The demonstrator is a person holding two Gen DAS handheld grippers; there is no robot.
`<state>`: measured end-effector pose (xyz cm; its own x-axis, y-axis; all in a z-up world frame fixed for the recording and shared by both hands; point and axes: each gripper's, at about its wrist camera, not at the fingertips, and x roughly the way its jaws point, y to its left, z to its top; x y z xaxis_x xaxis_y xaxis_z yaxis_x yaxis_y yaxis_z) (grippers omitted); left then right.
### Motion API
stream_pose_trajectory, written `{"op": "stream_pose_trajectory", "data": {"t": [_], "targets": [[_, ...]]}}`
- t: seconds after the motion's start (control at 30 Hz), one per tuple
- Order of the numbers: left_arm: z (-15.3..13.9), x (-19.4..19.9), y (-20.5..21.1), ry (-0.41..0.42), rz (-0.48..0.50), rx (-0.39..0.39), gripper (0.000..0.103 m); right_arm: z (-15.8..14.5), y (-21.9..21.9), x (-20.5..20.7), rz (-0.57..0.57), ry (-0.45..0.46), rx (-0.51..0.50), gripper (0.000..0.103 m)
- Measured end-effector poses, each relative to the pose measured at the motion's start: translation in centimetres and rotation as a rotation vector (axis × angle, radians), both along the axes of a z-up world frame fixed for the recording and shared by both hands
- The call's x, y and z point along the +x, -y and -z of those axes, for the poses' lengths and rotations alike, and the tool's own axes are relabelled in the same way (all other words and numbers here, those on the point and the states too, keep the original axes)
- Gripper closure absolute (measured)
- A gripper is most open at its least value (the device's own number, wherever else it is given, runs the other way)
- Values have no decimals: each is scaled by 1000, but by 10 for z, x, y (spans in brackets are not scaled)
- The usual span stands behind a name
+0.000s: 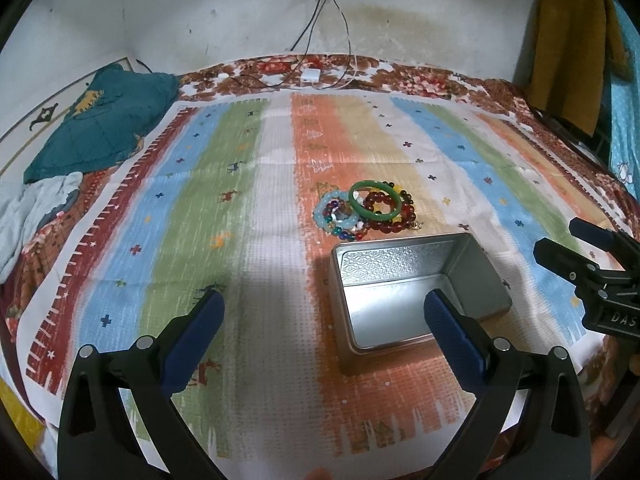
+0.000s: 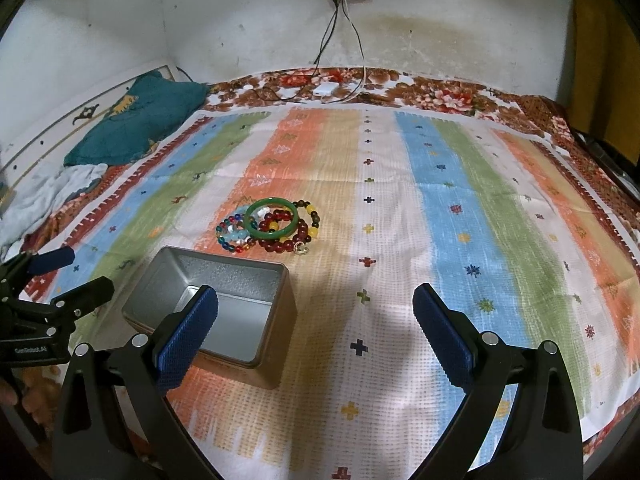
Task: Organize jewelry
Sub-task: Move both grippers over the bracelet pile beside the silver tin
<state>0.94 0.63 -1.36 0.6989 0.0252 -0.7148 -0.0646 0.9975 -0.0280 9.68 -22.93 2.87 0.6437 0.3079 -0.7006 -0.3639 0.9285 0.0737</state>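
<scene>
An open metal tin [image 1: 420,292] is sitting empty on the striped cloth [image 1: 240,200]. The pile of bracelets [image 1: 366,210], green bangle [image 2: 272,217] on top, is lying just beyond it. The left gripper [image 1: 324,320] and right gripper [image 2: 316,316] are both hovering spread wide, holding nothing

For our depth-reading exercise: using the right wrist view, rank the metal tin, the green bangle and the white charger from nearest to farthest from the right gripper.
1. Metal tin: nearest, on the cloth beside the right gripper, to its left.
2. Green bangle: beyond the tin, atop the bead bracelets.
3. White charger: farthest, by the wall.
</scene>
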Motion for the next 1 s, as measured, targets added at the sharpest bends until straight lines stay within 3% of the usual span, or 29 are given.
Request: {"op": "stream_pose_trajectory", "data": {"t": [0.33, 1.0], "targets": [[-2, -1, 1, -1, -6, -12, 6, 1, -2, 4, -4, -16, 0, 4], [4, 51, -14, -32, 50, -23, 6, 3, -8, 44, -7, -83, -5, 4]]}}
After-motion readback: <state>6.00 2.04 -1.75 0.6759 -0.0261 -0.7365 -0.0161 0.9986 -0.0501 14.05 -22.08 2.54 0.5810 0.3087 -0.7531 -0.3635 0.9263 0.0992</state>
